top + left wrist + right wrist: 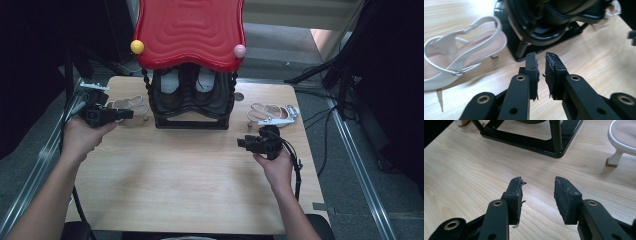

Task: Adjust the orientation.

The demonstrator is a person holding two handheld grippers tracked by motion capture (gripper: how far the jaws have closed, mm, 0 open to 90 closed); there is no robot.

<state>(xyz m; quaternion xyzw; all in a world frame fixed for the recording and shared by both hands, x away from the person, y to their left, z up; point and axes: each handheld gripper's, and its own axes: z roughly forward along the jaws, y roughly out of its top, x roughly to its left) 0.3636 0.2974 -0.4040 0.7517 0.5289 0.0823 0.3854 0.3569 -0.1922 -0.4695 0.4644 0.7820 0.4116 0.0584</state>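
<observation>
My left gripper (541, 66) has its jaws nearly together on nothing, with a white sandal (461, 50) at the frame's left. My right gripper (537, 195) stands wide and empty over the wooden table (461, 170); a black rack (192, 102) sits upper centre.

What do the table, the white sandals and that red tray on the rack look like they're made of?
Table: pale wood or laminate, visible grain, matte. White sandal: glossy, likely synthetic leather, metal buckle. Red tray: shiny moulded plastic, rippled surface.
</observation>
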